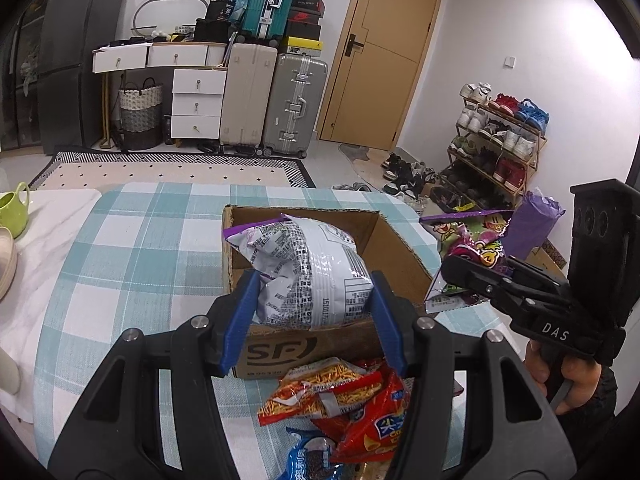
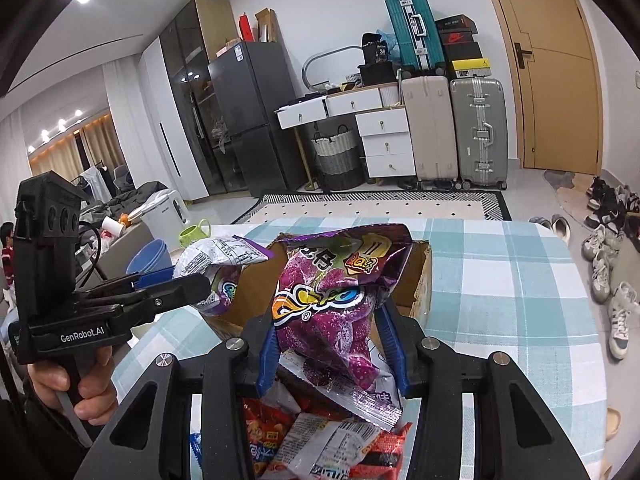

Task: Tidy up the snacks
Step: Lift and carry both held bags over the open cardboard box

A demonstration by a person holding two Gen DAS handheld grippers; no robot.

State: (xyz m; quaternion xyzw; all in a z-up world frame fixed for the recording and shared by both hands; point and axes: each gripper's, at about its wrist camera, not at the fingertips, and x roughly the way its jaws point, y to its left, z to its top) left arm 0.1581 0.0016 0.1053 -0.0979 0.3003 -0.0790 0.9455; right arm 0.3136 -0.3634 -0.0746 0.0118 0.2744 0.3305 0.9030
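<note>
From the left wrist, the left hand-held gripper clamps a silver-and-purple snack bag (printed back facing the camera) over the near part of the open cardboard box on the checked desk. Red snack packets lie on the desk just near the box. At right, the right hand-held gripper holds a purple gummy bag.

From the right wrist, that gripper pinches the purple gummy bag above the near packets, the box beyond it.
</note>
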